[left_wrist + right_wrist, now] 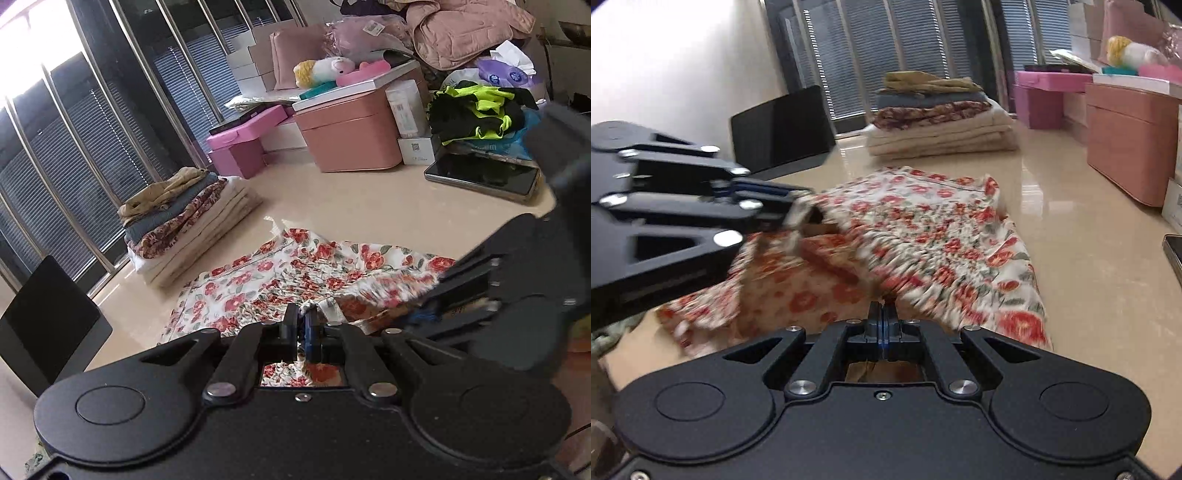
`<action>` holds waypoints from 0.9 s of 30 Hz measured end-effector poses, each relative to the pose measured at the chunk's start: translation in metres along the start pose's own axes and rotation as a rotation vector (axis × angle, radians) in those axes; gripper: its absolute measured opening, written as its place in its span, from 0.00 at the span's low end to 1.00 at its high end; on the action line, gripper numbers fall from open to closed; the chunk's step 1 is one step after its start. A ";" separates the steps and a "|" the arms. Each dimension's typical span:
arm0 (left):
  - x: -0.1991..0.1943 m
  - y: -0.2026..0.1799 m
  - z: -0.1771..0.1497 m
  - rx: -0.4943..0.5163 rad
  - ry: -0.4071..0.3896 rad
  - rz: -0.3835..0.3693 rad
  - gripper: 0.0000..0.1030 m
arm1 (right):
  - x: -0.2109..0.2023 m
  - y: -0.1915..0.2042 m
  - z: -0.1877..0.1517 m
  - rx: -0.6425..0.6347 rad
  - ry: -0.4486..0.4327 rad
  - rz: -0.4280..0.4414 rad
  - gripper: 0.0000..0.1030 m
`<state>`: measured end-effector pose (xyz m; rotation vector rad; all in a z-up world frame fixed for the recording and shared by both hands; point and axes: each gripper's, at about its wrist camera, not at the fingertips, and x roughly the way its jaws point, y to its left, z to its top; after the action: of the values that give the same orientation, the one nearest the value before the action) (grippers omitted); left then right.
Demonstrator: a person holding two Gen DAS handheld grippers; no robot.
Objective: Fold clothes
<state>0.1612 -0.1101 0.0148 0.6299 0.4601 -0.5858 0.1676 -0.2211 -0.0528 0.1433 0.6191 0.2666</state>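
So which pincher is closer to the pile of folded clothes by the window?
The left gripper. The pile of folded clothes lies ahead on its side of the floral garment, while the right gripper grips the garment's far side.

Floral garment (pixel 923 236) near edge motion-blurred; phone (pixel 1174 254) cut off by frame's right edge.

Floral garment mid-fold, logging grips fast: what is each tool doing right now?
Left tool: closed, pinching an edge of the floral garment.
Right tool: closed, gripping the same garment's near edge.
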 end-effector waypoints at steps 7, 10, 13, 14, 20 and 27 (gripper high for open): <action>-0.001 0.000 -0.001 -0.017 -0.006 -0.026 0.04 | 0.012 0.002 0.000 -0.008 -0.061 -0.141 0.00; -0.002 -0.005 -0.001 -0.008 -0.011 -0.037 0.04 | 0.016 0.000 0.000 0.004 -0.083 -0.183 0.00; -0.001 -0.007 -0.003 -0.013 -0.007 -0.048 0.04 | 0.018 -0.005 0.002 0.045 -0.084 -0.209 0.01; 0.000 -0.008 -0.004 -0.015 -0.005 -0.051 0.04 | 0.018 -0.007 0.002 0.055 -0.091 -0.207 0.01; 0.004 -0.012 -0.009 -0.016 0.014 -0.061 0.04 | 0.018 -0.017 0.006 0.131 -0.068 -0.181 0.05; 0.012 -0.013 -0.017 -0.049 0.038 -0.076 0.04 | -0.006 -0.026 -0.003 0.117 -0.028 -0.140 0.66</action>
<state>0.1581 -0.1118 -0.0099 0.5796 0.5344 -0.6339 0.1661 -0.2479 -0.0574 0.2152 0.6145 0.0923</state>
